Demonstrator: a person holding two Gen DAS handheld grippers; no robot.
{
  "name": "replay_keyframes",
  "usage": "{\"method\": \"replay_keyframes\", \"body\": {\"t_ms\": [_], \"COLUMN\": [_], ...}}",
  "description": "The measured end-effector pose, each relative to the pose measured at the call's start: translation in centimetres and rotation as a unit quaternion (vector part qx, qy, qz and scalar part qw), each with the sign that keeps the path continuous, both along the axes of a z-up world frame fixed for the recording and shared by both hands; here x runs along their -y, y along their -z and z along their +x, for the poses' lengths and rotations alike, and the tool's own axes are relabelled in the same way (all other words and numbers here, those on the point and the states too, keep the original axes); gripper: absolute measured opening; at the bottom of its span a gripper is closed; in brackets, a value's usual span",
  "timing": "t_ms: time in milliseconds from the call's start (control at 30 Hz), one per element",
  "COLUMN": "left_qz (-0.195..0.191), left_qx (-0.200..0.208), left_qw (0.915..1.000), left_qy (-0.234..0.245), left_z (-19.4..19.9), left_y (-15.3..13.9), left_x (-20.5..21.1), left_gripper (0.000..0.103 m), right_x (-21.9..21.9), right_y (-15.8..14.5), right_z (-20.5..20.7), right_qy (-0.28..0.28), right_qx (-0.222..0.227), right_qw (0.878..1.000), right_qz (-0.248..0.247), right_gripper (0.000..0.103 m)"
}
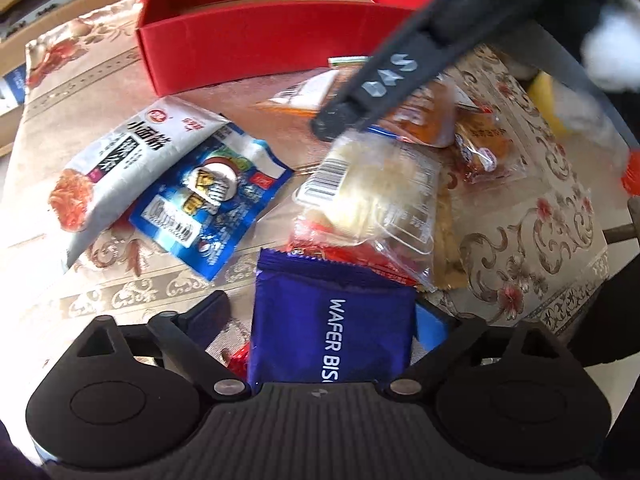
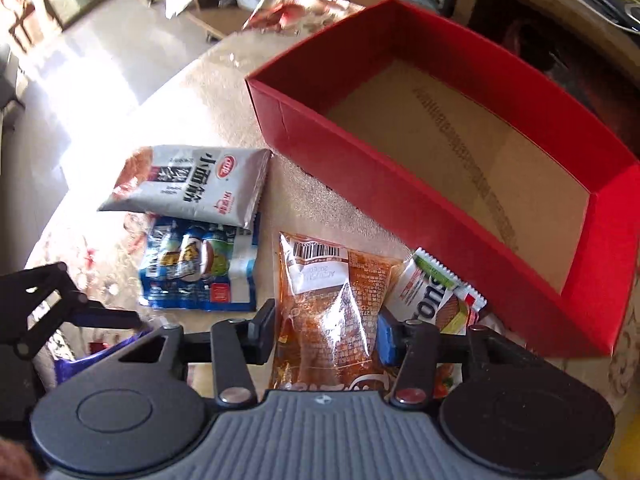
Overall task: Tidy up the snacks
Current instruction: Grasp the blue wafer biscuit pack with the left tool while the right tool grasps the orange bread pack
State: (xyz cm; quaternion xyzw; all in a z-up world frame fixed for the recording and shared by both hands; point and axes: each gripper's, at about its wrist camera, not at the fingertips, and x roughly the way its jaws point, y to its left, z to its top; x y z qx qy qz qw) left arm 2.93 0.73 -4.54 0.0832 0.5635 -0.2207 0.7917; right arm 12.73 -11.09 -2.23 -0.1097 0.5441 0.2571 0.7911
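One view, the right's, shows right tongs (image 2: 325,326) clamping orange packet (image 2: 332,280); left tongs (image 1: 323,320) open.

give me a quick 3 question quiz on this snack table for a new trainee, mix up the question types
1. True or false: the red box already holds several snack packets.
2. Multiple choice: which packet sits between the right gripper fingers? A) white packet B) orange packet C) blue packet
3. Fill in: the purple packet between the left gripper fingers reads "WAFER ____".

Key
1. False. Only its bare cardboard floor shows.
2. B. The orange packet fills the gap; the white packet and blue packet lie further left, the white one overlapping the blue.
3. "BIS...", the rest is hidden by the gripper body.
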Motion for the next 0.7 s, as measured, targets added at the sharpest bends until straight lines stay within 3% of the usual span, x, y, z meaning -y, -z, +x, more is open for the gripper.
{"method": "replay_keyframes", "body": {"t_ms": [267,700], "left_qz": [0.035,0.005], "left_qx": [0.025,0.028], "left_qw": [0.9990,0.9960], "left_qy": [-0.014,-0.085], "left_z": [-1.1,-1.7], "left_y": [-0.8,-2.2], "left_x": [0.0,-0.5], "left_gripper": [0.079,0.070], "right_x": [4.1,5.1], "right_y": [-1.8,-3.4], "right_z": [-2.5,-5.8], "right_qy": [0.063,0.081], "right_qx": [0.020,0.045], "right_qw": [0.996,0.993], "right_qz": [0.056,0.078], "right_gripper": [0.044,0.044]}}
